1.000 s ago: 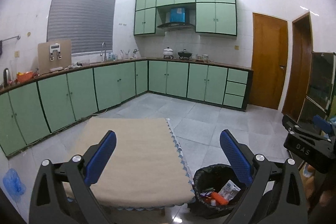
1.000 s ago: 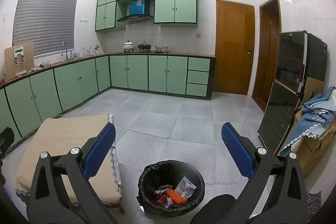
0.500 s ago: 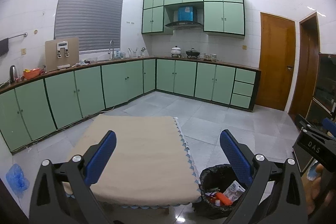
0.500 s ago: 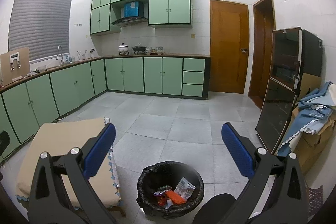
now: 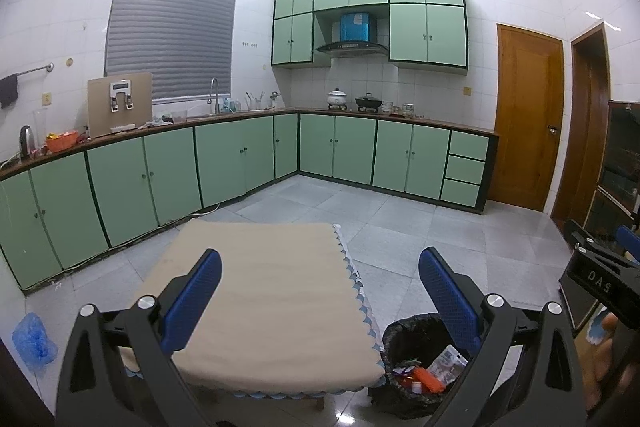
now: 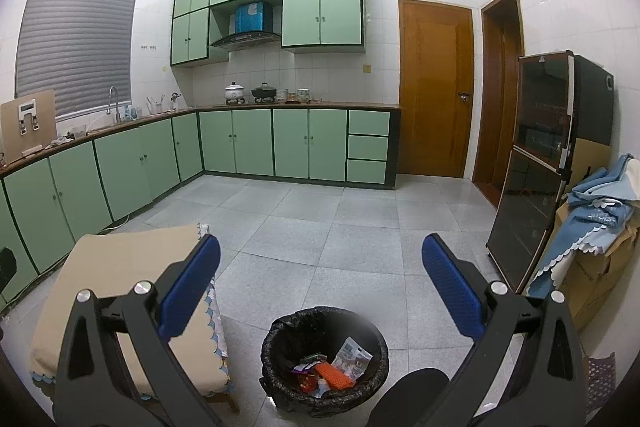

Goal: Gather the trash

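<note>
- Two grippers hang empty, jaws spread wide: the left gripper over the cloth-covered table, the right gripper above open floor
- Trash bin stands on the floor just beside the table, below and ahead of the right gripper, which looks nearer
- Wrappers lie inside the bin; the left view's right finger hides part of the bin, and no loose trash shows on the table
</note>
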Demonstrator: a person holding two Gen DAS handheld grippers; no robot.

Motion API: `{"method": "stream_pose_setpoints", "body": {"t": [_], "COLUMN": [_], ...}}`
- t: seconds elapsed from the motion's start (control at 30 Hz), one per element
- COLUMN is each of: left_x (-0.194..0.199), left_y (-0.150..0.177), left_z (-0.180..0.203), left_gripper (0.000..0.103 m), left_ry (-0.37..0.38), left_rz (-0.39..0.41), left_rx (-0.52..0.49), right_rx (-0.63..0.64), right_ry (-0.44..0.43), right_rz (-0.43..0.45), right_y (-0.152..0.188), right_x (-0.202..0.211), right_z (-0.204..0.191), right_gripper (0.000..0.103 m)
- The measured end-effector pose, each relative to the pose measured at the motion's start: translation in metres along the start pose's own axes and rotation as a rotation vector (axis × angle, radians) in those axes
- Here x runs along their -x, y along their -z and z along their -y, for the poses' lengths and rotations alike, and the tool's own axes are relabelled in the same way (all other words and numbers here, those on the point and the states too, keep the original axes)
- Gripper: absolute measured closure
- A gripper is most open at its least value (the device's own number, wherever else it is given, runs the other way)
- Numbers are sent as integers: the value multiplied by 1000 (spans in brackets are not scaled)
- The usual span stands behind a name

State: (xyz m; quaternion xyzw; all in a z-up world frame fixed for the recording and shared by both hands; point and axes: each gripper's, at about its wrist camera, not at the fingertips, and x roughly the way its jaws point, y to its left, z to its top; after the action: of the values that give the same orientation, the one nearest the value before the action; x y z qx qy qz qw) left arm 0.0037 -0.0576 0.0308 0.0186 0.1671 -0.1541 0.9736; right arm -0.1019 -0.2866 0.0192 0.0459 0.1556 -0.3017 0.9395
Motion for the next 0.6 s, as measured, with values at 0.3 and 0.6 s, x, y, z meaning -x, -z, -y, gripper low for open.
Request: {"method": "stream_pose_setpoints", "body": {"t": [0.3,0.6], "left_x": [0,-1], "left_y": [0,1], "left_z": [0,1], "left_gripper": [6,6], "left_ry": [1,-1], "left_rz": [-2,-2], "left_rx": [-2,-6], "right_rx": [-5,-9], "right_ry": [2,1], "right_rz": [-4,-3], "right_y": [1,2], "right_x": [-1,-1], "right_z": [3,4], "right_gripper": [5,5]}}
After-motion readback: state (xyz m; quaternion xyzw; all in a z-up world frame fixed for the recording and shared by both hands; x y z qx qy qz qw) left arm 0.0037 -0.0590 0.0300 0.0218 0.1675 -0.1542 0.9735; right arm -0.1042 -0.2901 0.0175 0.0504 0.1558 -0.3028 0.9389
